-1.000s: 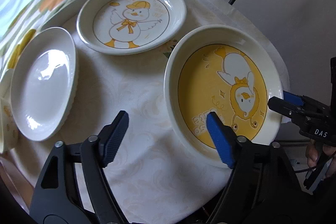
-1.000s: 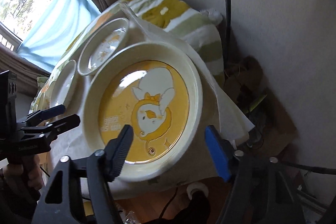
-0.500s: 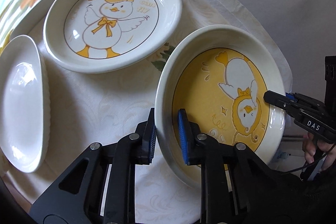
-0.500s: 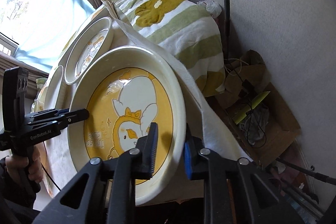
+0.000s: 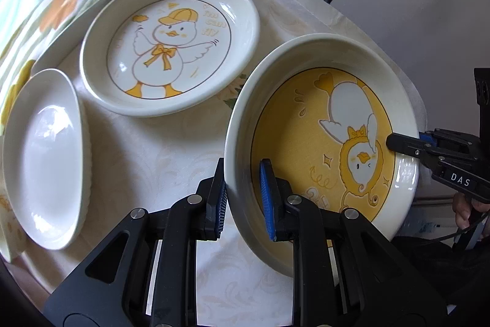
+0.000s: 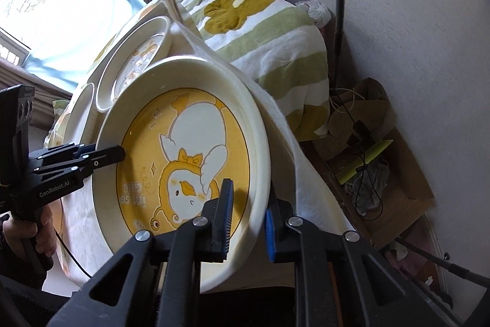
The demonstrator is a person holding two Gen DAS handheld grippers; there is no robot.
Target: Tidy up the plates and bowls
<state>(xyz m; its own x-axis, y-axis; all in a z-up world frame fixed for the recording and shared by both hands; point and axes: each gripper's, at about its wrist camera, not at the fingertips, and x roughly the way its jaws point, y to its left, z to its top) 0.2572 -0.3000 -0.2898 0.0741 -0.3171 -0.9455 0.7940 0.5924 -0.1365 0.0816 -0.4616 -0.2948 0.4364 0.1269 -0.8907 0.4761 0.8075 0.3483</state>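
Claws pinched the yellow duck bowl [image 5: 321, 149] from opposite rims: the left claw [image 5: 242, 198] gripped its near-left wall, the right claw [image 6: 248, 219] its right wall. Beside that bowl, on the cloth-covered worktop [image 5: 159, 155], sat a duck plate [image 5: 171, 45] and, farther left, a plain white plate [image 5: 43, 155].

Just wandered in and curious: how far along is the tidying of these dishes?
Barely begun. Nothing is stacked yet: the duck plate and plain white plate lie apart on the tablecloth. In hand: left tongs and right tongs both grip the yellow bowl's rim. Lifting and stacking remain.
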